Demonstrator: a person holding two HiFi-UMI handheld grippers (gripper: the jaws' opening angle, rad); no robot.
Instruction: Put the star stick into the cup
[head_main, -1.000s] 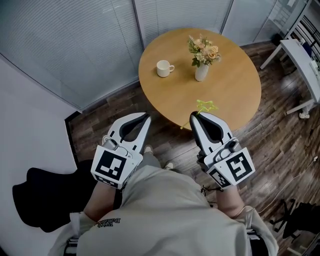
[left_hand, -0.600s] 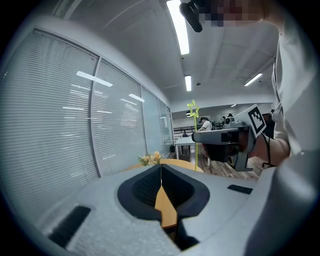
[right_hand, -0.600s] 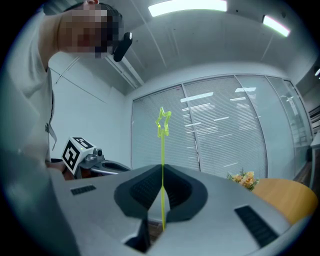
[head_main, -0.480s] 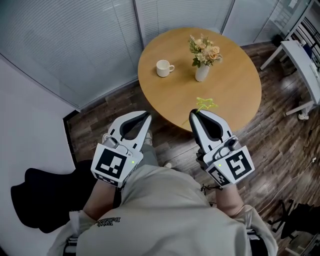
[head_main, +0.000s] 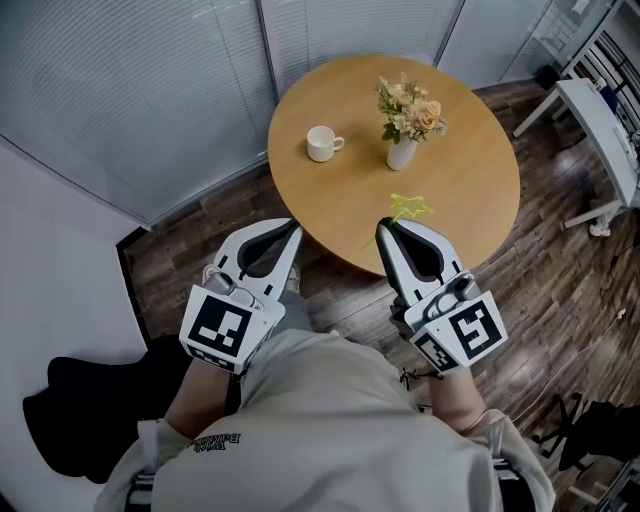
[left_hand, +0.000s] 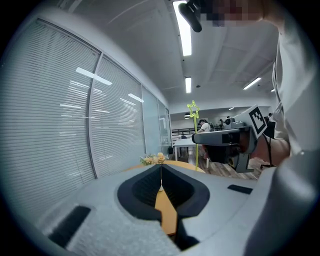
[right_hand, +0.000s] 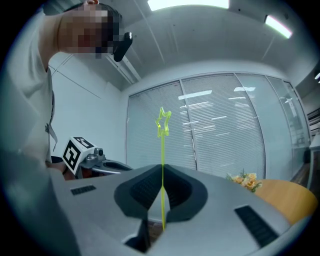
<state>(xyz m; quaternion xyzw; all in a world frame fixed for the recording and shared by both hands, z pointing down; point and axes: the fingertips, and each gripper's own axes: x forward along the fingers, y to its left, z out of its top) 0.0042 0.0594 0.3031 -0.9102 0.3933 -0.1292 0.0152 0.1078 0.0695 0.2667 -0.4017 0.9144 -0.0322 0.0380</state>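
Right tool (head_main: 386, 228) is clamped on the stick (head_main: 409, 208), star up, at the near edge of the desk (head_main: 340, 200) — the carrying step. Left tool (head_main: 291, 231) is closed, empty. Next, I reckon: reach across to the cup (head_main: 322, 143) — lower the stick in.

Left gripper (head_main: 290, 230) jaws together, empty; right gripper (head_main: 384, 227) clamped on star stick (head_main: 408, 208); both pointing forward.

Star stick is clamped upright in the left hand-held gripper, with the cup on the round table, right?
Wrong side. The star stick is clamped upright in the right hand-held gripper, as the right gripper view shows; the left hand-held gripper is shut on nothing. The cup is on the round table.
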